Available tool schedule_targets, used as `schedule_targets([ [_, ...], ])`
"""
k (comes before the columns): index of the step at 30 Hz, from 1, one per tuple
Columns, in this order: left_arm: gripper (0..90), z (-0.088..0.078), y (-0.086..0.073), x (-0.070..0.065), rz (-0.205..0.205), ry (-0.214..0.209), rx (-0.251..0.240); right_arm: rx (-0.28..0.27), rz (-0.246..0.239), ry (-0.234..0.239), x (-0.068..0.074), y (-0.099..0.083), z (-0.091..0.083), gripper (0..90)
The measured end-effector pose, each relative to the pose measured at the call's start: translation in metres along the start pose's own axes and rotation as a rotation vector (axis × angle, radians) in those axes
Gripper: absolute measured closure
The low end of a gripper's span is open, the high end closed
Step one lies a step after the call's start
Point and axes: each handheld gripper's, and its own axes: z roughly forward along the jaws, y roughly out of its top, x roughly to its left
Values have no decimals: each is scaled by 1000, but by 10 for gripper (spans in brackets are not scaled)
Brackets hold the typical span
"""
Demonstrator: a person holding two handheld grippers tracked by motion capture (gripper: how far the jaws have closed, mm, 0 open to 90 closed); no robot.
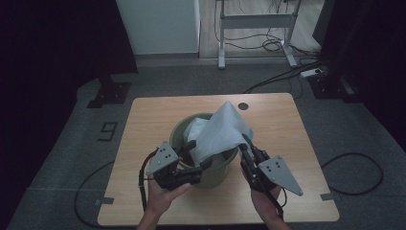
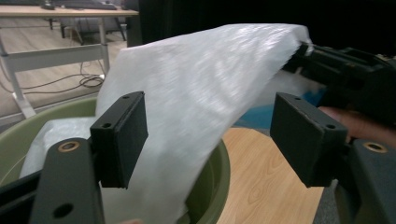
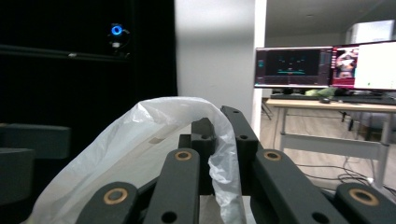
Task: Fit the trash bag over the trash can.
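Objects counted: one green bin (image 1: 210, 172), one white plastic bag (image 1: 221, 132), two grippers. The bag is draped over the bin's rim and lifted at one corner, which is clamped in the right gripper (image 1: 246, 143). The left gripper (image 1: 189, 158) is held apart, nothing pinched. One wooden table (image 1: 277, 124) is set on grey floor; monitors (image 3: 324, 67) glow behind.
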Motion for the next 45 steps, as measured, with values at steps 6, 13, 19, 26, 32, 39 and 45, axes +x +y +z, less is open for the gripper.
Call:
schedule_targets([
  [6, 427, 6, 2, 1, 29, 15, 21, 21, -22, 43, 14, -3, 7, 824],
  [13, 788, 11, 1, 6, 28, -11, -8, 41, -19, 63, 18, -8, 9, 809],
  [19, 894, 14, -1, 6, 45, -12, -5, 51, -7, 65, 14, -11, 7, 793],
  [26, 900, 14, -1, 9, 29, 23, -35, 88, 10, 43, 7, -20, 0, 536],
  [32, 900, 13, -4, 15, 12, 36, -39, 143, 18, 5, 1, -42, -13, 429],
  [39, 900, 15, -6, 14, 12, 34, -40, 186, 36, -2, -8, -55, -17, 405],
  [45, 900, 13, -4, 15, 10, 52, -61, 219, 52, -22, -11, -66, -22, 347],
])
